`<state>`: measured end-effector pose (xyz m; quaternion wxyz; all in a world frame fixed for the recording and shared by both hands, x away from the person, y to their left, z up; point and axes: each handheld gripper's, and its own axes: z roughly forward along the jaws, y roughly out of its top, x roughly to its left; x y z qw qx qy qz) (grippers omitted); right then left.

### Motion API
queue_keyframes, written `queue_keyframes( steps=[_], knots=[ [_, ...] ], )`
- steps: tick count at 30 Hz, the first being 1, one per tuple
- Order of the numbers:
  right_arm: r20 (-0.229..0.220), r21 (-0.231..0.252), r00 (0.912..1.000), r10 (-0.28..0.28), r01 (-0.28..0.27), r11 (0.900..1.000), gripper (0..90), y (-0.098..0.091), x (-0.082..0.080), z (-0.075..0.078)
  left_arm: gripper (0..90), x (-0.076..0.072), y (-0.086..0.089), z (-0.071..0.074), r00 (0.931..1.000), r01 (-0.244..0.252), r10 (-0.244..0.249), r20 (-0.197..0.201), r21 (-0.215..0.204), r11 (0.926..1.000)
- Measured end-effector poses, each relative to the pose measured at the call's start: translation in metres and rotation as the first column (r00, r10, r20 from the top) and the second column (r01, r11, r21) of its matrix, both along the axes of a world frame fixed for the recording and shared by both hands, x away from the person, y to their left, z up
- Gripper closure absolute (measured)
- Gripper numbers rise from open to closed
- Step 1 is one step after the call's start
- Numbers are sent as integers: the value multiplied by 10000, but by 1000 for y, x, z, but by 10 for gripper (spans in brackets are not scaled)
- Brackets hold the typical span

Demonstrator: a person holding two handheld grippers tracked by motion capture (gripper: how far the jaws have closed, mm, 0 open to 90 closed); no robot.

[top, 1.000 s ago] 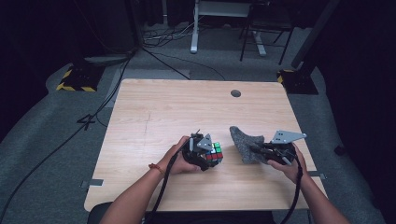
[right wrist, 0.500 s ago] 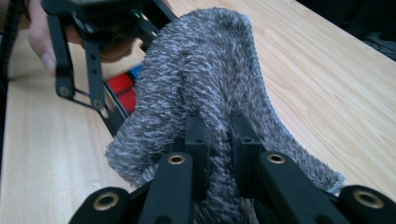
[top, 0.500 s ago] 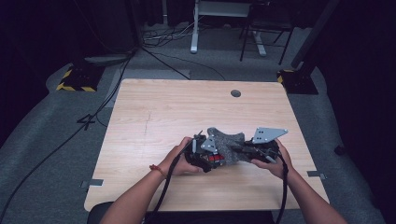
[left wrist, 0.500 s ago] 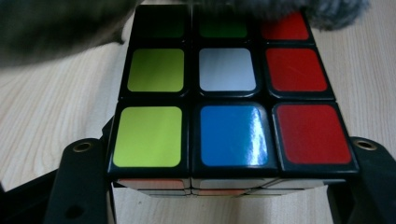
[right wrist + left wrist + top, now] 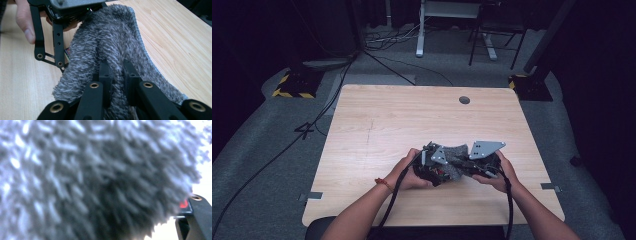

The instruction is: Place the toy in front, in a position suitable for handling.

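So here's where I'm at: right claw (image 5: pixel 116 72) is pinching a fold of the grey fuzzy cloth (image 5: pixel 110 42), jaws pressed together on the pile, and I've got the cloth draped up against the thing the left claw (image 5: pixel 432 167) is holding. That's a puzzle cube (image 5: pixel 439 173); from the high view I can just make out a bit of colour under the cloth. The left claw's jaws are clamped as tight as they go, and its own camera has grey fluff right up against it, with a red sticker (image 5: pixel 183 203) peeking out beside one jaw. All of this sits low over the front middle of the desk (image 5: pixel 377 125), hands nearly touching.

My read: I'm in the wiping step, cloth on cube. Next I reckon I need to rub the cloth across the face while the left side holds steady, and keep the pinch firm so the cloth doesn't slip out.
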<state>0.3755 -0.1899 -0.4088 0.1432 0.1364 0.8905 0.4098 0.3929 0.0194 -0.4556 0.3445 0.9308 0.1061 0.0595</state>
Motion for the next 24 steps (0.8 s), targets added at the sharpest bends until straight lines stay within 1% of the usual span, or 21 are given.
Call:
queue_keyframes(
  steps=[1,3,6,7,12,15,16,18,19,22,24],
  knots=[
    [0,0,10000,0,0,10000,808,0,0,0,339,0,0,0,10000,-27,27,52,84,10000],
    [92,-191,10000,37,-36,9998,808,5,1,1,339,-1,-2,0,9998,-89,85,164,247,9997],
    [123,-257,9999,109,-106,9996,807,10,1,2,339,-2,-3,0,9996,-157,147,259,367,9992],
    [145,-368,9996,242,-237,9990,807,18,1,2,339,-3,-3,0,9993,-200,185,336,468,9987],
    [329,-493,9982,509,-492,9976,807,29,-3,3,339,-3,-1,1,9991,-168,148,393,503,9986],
    [281,-538,9984,494,-478,9974,808,27,-2,3,339,-4,0,2,9987,-74,44,514,590,9982],
    [261,-574,9988,415,-400,9976,808,25,-1,3,339,-4,0,2,9989,-86,59,471,584,9983],
    [28,-440,9996,286,-285,9986,808,19,3,1,339,-4,1,2,9986,-57,21,536,661,9978],
    [-2,-441,9999,159,-159,9989,808,16,4,0,339,-5,1,1,9984,-72,34,567,667,9977],
    [290,-832,9995,-141,165,9964,809,8,6,-3,339,-4,4,3,9990,-60,37,442,516,9986],
    [181,-689,9995,-247,259,9973,808,3,7,-4,339,-3,5,3,9991,-70,52,423,407,9991]
  ],
)
